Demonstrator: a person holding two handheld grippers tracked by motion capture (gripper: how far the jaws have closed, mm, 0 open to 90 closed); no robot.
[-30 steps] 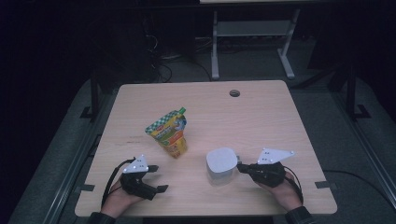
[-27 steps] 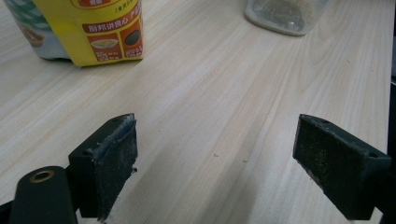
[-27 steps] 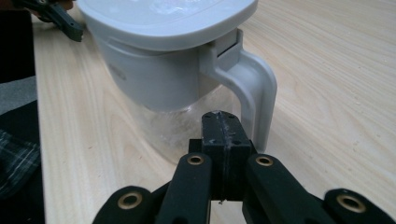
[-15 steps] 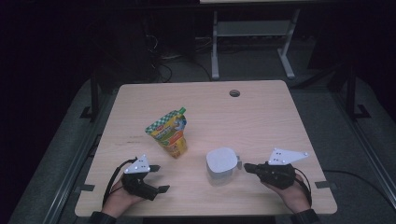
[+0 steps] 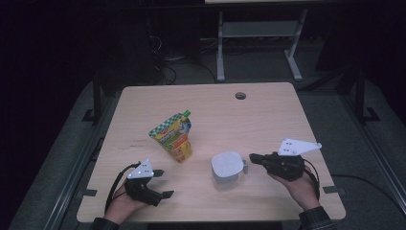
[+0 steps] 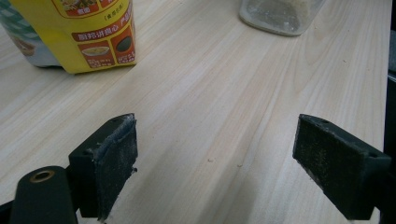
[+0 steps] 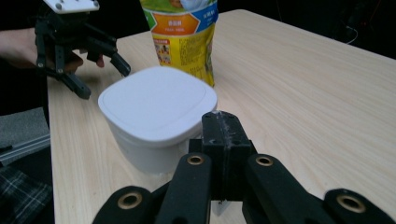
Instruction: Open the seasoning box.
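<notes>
Seen from the high view, a person works at a pale wooden surface (image 5: 287,115) with a hand-held tool in each hand: the left gripper (image 5: 160,183) rests near the front left edge with its fingers spread wide and nothing between them, while the right gripper (image 5: 252,157) points at a white lidded container (image 5: 227,166) from just beside it, its fingers drawn together on nothing; a small grey tab juts from the container's side toward those fingertips, and whether they touch cannot be told at this distance. A yellow-and-green snack pouch (image 5: 173,135) stands upright behind and to the left of the container, near but apart from it. In the left gripper view, the two black fingers (image 6: 114,158) stand well apart over bare wood, with the lower part of the pouch (image 6: 93,42) ahead at the left and the base of a translucent tub (image 6: 280,16) ahead at the right, neither of them reached. In the right gripper view, the closed fingers (image 7: 224,135) sit just in front of the container (image 7: 156,105), whose lid is seated flat and whole; the pouch (image 7: 184,37) rises behind it and the open left gripper (image 7: 100,77) waits farther off. Judging by this, the work is at an early stage: the lid is still on, the pouch is sealed and untouched, and opening or lifting the container appears to remain ahead.
</notes>
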